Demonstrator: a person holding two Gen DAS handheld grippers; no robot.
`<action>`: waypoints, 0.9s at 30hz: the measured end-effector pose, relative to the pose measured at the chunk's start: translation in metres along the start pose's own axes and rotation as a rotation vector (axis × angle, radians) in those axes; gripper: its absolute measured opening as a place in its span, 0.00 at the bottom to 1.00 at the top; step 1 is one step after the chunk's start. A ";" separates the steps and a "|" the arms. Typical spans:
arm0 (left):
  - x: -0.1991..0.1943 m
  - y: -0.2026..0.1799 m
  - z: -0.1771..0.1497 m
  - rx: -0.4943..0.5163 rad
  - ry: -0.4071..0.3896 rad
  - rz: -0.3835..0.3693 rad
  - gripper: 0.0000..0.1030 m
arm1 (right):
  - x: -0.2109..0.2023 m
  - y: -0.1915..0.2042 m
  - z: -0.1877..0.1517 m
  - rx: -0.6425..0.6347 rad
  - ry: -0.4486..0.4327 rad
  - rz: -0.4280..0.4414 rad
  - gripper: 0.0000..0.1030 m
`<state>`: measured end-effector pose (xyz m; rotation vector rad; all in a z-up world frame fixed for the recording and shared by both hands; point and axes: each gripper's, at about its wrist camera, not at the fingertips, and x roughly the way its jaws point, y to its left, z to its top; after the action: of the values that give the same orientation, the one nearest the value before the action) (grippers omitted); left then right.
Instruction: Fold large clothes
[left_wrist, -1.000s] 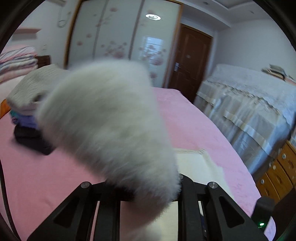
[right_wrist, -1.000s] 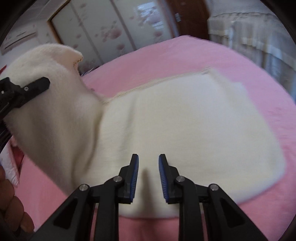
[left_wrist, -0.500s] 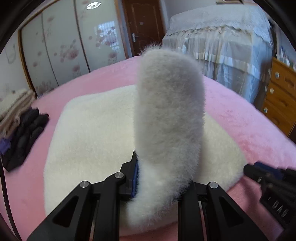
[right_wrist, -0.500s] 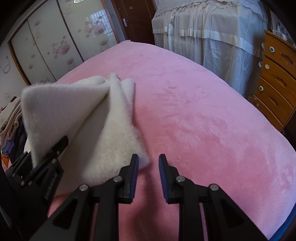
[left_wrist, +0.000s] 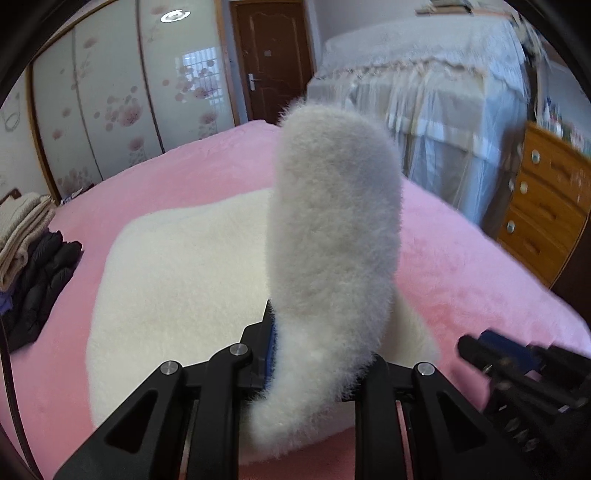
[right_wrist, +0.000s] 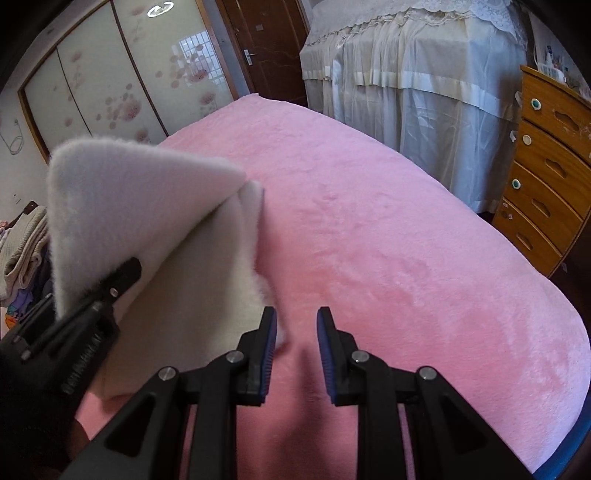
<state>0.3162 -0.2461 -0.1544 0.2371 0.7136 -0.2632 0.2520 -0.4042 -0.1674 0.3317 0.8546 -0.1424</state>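
A large white fleece garment (left_wrist: 177, 280) lies on the pink bed (left_wrist: 461, 266). My left gripper (left_wrist: 317, 354) is shut on a fold of the fleece garment, which stands up between the fingers and hides the right fingertip. In the right wrist view the lifted fold (right_wrist: 122, 206) rises at the left, held by the left gripper (right_wrist: 110, 280). My right gripper (right_wrist: 295, 350) is open and empty, just above the pink cover beside the garment's right edge. It also shows in the left wrist view (left_wrist: 517, 365) at the lower right.
A stack of folded clothes (left_wrist: 26, 236) sits on the bed's far left. A wooden chest of drawers (right_wrist: 546, 177) stands to the right of the bed, a second bed with a white cover (right_wrist: 413, 74) behind it. Wardrobe doors (left_wrist: 110, 92) and a brown door line the back wall.
The left gripper swung the held fold from the far side over the laid-out garment. The right gripper moved off the garment to its right edge over the pink cover.
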 end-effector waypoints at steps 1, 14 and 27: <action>0.007 -0.003 -0.005 0.026 0.022 0.007 0.17 | 0.001 -0.002 0.000 0.003 0.008 -0.002 0.22; -0.080 0.059 -0.014 -0.042 -0.008 -0.260 0.82 | -0.032 0.001 0.028 0.040 0.013 0.177 0.41; -0.049 0.185 -0.047 -0.450 0.165 -0.039 0.87 | -0.024 0.060 0.064 -0.045 0.061 0.364 0.63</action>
<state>0.3109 -0.0501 -0.1332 -0.1859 0.9215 -0.1145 0.2974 -0.3697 -0.0961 0.4458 0.8433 0.2257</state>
